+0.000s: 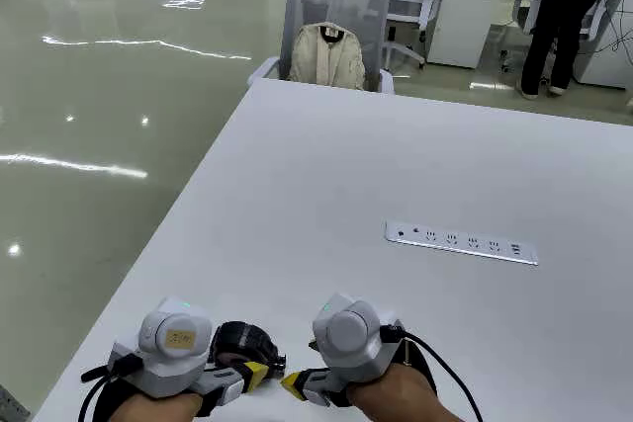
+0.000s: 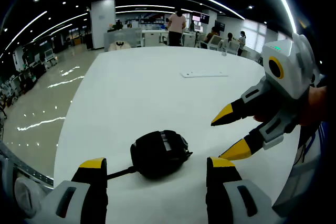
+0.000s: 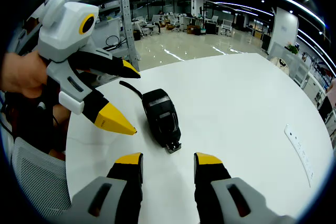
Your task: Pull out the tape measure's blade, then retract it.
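Note:
A black tape measure [image 1: 241,343] lies flat on the white table [image 1: 396,165] near its front edge, between my two grippers. In the left gripper view the tape measure [image 2: 159,153] sits just ahead of my open left gripper [image 2: 156,164], a short black cord trailing to its left. My right gripper [image 2: 227,135] comes in from the right there, open and close beside the case. In the right gripper view the tape measure [image 3: 161,119] points its blade tip toward my open right gripper [image 3: 168,159]. Neither gripper touches it. The left gripper [image 1: 255,371] and right gripper [image 1: 296,380] face each other.
A white power strip [image 1: 461,241] lies flat further out on the right of the table. A grey chair with a beige jacket [image 1: 326,54] stands at the far edge. A person [image 1: 569,7] stands at a desk beyond. The table's left edge drops to shiny floor.

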